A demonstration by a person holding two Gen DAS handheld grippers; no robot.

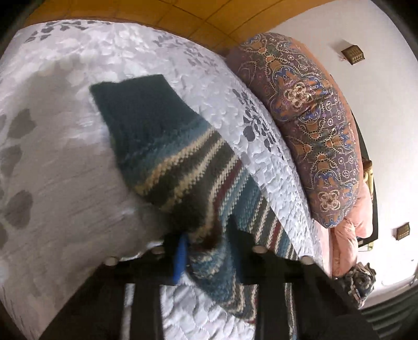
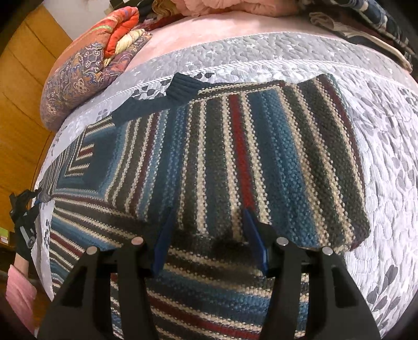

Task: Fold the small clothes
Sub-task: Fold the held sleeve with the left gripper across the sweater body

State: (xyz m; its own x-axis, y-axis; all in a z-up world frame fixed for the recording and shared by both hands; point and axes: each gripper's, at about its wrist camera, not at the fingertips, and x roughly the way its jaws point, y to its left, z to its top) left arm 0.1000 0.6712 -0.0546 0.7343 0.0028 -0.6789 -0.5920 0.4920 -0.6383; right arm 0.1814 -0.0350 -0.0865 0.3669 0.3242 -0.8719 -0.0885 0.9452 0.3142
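Note:
A striped knit sweater [image 2: 235, 146] in blue, cream, grey and red lies flat on the white quilted bedspread [image 2: 386, 162]. One dark blue ribbed cuff [image 2: 180, 86] lies folded across its far edge. My right gripper [image 2: 208, 211] hovers open just over the sweater's near part, with its blue pads [image 2: 163, 235] wide apart and nothing pinched. In the left wrist view, my left gripper [image 1: 207, 238] is shut on the striped sleeve [image 1: 188, 167]. The sleeve is lifted off the bed, and its dark teal cuff [image 1: 135, 109] hangs out ahead. The left gripper [image 2: 24, 209] also shows at the sweater's left edge.
A paisley pillow [image 1: 313, 117] lies at the head of the bed, also seen as the pillow [image 2: 78, 86] at far left. Pink bedding [image 2: 235, 7] and piled clothes sit behind. A wooden floor [image 2: 23, 78] lies beyond the bed's left edge.

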